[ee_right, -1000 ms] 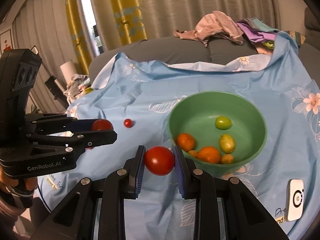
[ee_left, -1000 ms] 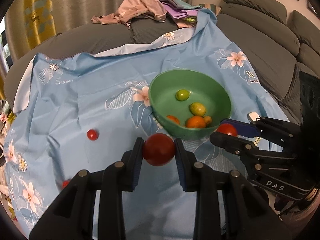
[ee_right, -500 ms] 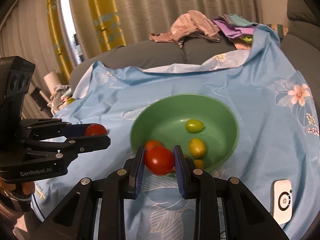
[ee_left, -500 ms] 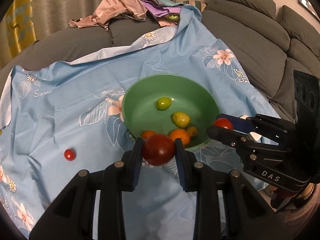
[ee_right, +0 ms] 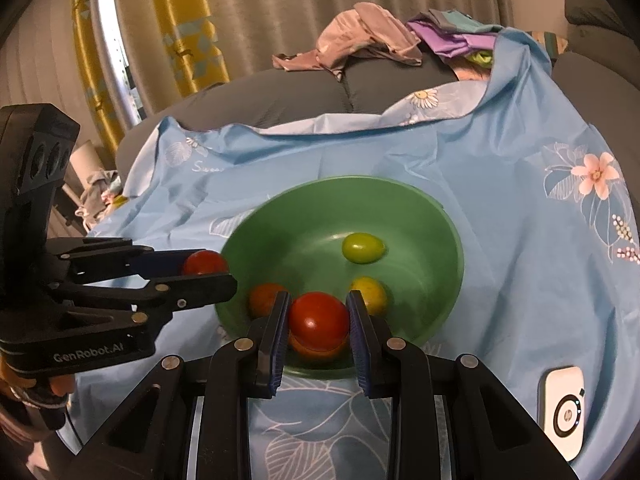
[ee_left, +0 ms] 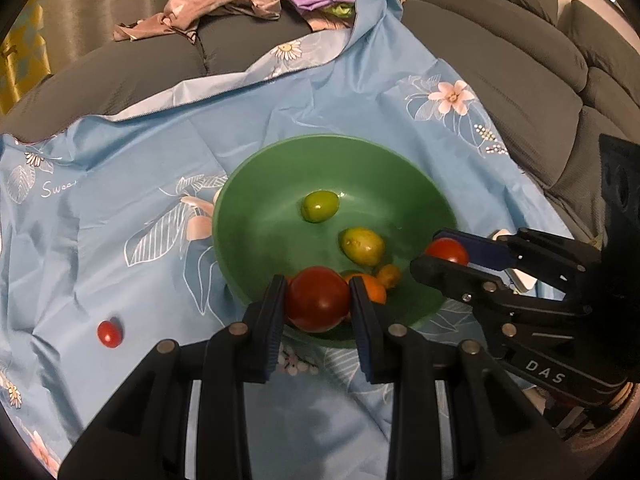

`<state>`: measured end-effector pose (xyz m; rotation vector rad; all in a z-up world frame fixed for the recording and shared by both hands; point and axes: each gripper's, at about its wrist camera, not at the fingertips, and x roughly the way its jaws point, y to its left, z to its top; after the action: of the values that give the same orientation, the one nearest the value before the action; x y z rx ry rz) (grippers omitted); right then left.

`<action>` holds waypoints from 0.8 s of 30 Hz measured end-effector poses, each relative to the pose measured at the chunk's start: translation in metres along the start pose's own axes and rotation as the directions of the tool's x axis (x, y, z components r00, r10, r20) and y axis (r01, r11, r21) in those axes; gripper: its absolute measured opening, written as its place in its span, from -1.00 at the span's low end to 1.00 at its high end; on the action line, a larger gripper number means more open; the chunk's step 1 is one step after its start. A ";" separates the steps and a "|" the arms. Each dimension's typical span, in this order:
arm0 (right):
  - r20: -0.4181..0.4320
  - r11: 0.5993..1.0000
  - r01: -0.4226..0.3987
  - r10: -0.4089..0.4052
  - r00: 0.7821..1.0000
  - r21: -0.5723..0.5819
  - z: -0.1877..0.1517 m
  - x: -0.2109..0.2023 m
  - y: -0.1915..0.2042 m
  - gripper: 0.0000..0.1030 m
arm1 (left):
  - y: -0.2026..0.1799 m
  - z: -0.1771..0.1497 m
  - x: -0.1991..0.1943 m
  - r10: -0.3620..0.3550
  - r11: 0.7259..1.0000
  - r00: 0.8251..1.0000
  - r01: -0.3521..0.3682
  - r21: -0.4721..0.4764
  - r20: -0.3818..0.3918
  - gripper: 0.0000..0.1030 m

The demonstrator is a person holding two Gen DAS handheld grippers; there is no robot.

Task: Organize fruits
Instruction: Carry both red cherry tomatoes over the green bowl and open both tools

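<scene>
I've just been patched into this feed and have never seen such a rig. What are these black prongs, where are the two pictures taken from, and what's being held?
No robot arm here: a person holds a two-finger claw in each hand, with a fisheye camera looking along its fingers. The left wrist picture shows the left claw shut on a round red tomato, with the right claw at the side. The right wrist picture shows the right claw shut on another red tomato. Both hover at the near rim of a green bowl holding small green, yellow and orange fruits. The bowl sits on a blue floral cloth; a small red cherry tomato lies loose on it.
</scene>
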<state>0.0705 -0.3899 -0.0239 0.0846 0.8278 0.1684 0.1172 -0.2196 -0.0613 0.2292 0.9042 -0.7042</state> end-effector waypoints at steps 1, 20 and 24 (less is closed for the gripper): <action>-0.004 1.000 0.003 -0.003 1.000 0.003 0.000 0.002 -0.001 -0.41 | 0.000 0.001 0.004 -0.001 1.000 1.000 0.001 0.000 -0.006 -0.40; -0.061 1.000 0.023 -0.022 0.998 0.018 0.002 0.023 -0.012 -0.41 | 0.002 0.003 0.037 0.024 1.000 0.997 -0.023 0.018 -0.077 -0.38; -0.068 1.000 0.023 -0.021 0.997 0.017 0.002 0.025 -0.011 -0.41 | 0.002 0.003 0.039 0.037 0.999 0.996 -0.035 0.023 -0.082 -0.38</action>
<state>0.0899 -0.3967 -0.0426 0.0872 0.8974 0.1436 0.1365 -0.2375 -0.0906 0.2945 0.9691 -0.6750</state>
